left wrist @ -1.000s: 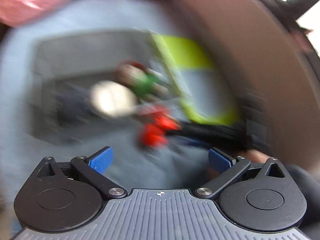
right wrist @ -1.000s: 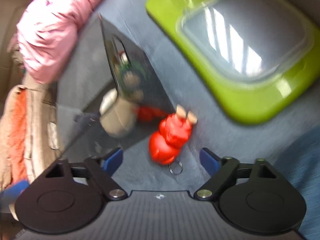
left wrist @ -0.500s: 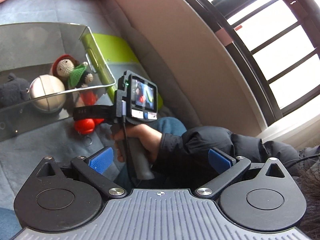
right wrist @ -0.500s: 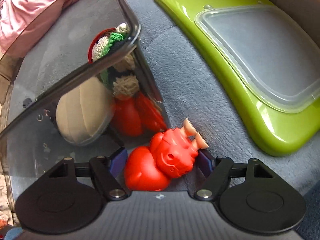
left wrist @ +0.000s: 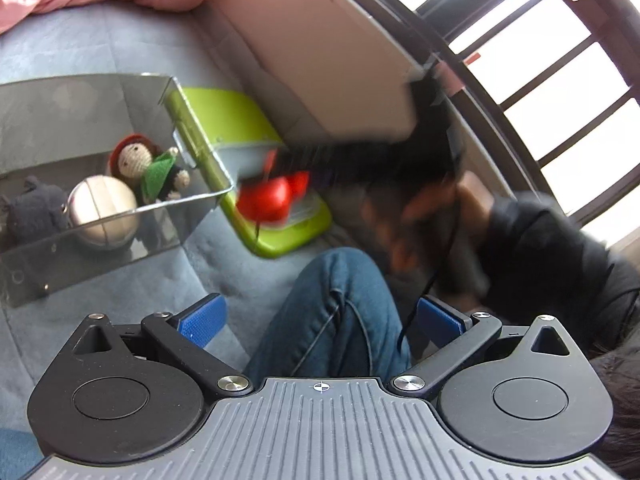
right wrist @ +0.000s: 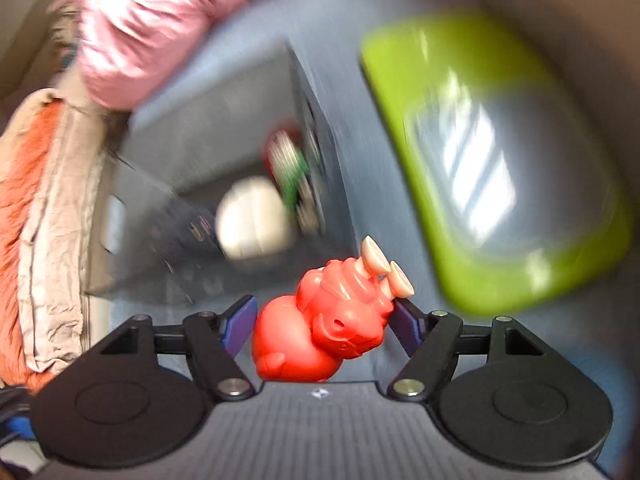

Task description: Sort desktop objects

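- Grey-blue padded surface (left wrist: 120,44): soft and quilted, spread under everything.
- Lime-green lid (right wrist: 492,160): glossy hard plastic with a clear window, at 2 o'clock in the right wrist view.
- Clear smoky bin (left wrist: 60,236): stiff see-through walls, at 9 o'clock in the left wrist view. It holds a crocheted doll (left wrist: 138,158), a pale smooth ball (left wrist: 102,214) and a dark plush (left wrist: 32,212).
- Left gripper (left wrist: 318,320): blue pads spread wide, nothing between them.
- Right gripper (right wrist: 320,324): jaws closed in on the red toy.
- Red toy figure (right wrist: 324,328): carried off the surface, at 3 o'clock of the bin's corner. Likely light, hard, slick moulded plastic; its rounded body is the safest hold, not the thin cream horns.
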Available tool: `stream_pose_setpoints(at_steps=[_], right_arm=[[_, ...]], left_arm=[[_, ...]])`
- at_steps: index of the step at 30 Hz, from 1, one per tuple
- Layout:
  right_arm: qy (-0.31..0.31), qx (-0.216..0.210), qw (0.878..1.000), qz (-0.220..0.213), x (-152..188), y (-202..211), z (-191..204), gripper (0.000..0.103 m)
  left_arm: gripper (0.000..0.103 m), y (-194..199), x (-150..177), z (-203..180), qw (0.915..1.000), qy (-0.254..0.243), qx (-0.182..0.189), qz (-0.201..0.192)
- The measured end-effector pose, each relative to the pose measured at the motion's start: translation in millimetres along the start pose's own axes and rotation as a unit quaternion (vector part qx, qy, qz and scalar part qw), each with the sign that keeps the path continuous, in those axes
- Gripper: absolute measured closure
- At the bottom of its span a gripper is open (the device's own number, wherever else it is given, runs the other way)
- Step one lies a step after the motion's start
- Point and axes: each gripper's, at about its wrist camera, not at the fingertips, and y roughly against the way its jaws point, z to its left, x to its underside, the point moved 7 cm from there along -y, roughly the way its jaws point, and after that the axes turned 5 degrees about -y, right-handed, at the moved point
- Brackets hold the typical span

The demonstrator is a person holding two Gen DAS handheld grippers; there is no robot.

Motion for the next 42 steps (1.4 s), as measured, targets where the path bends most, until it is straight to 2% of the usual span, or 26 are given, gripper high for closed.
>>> stream_pose_setpoints(at_steps=[4, 6, 10, 13, 17, 22, 27, 30, 32, 36, 39, 42], right_arm=[[0.116, 0.023, 0.991, -0.068, -59.4, 37.4, 57.9, 0.03], [0.171, 0.039, 0.981, -0.076, -86.7, 33.6, 91.8, 0.03], [0.207, 0.057, 0.976, -0.027, -103.6, -40.2, 142.8, 0.03], [0.227, 0.069, 0.971, 0.013, -112.7, -99.4, 179.2, 0.03], [0.245, 0.082, 0.964, 0.054, -99.6, -169.7, 202.1, 0.03], [0.284, 0.086, 0.952, 0.078, -75.0, -220.3, 221.2, 0.031], [0.258, 0.067, 0.96, 0.085, -73.3, -238.5, 222.0, 0.031], [0.231, 0.063, 0.966, 0.1, -78.4, -238.7, 212.1, 0.031], [0.217, 0.05, 0.97, 0.096, -83.6, -223.3, 203.6, 0.035], [0.18, -0.021, 0.981, 0.074, -98.2, -161.8, 179.0, 0.033], [0.136, -0.076, 0.987, 0.036, -110.8, -107.0, 145.5, 0.028], [0.091, -0.11, 0.989, -0.021, -114.4, -59.0, 99.6, 0.025]], left_arm=[[0.0, 13.9, 1.4, 5.2, 0.9998, 0.003, -0.002, -0.02], [0.0, 26.9, 6.0, 16.3, 0.999, 0.021, -0.008, -0.038], [0.0, 52.9, 17.0, 45.7, 0.9935, 0.079, -0.021, -0.08], [0.0, 56.1, 24.4, 70.1, 0.9879, 0.119, -0.021, -0.097], [0.0, 45.3, 33.5, 101.4, 0.982, 0.164, -0.024, -0.09], [0.0, 38.4, 37.5, 124.7, 0.9761, 0.198, -0.014, -0.088], [0.0, 40.8, 37.4, 134.8, 0.9713, 0.218, -0.017, -0.092], [0.0, 46.7, 34.3, 140.5, 0.9683, 0.229, -0.029, -0.094], [0.0, 52.3, 30.4, 143.8, 0.9672, 0.233, -0.037, -0.096], [0.0, 65.7, 6.2, 148.7, 0.9696, 0.217, -0.048, -0.102], [0.0, 78.8, -16.7, 163.3, 0.9696, 0.211, -0.046, -0.116], [0.0, 89.3, -38.9, 197.7, 0.9674, 0.213, -0.043, -0.13]])
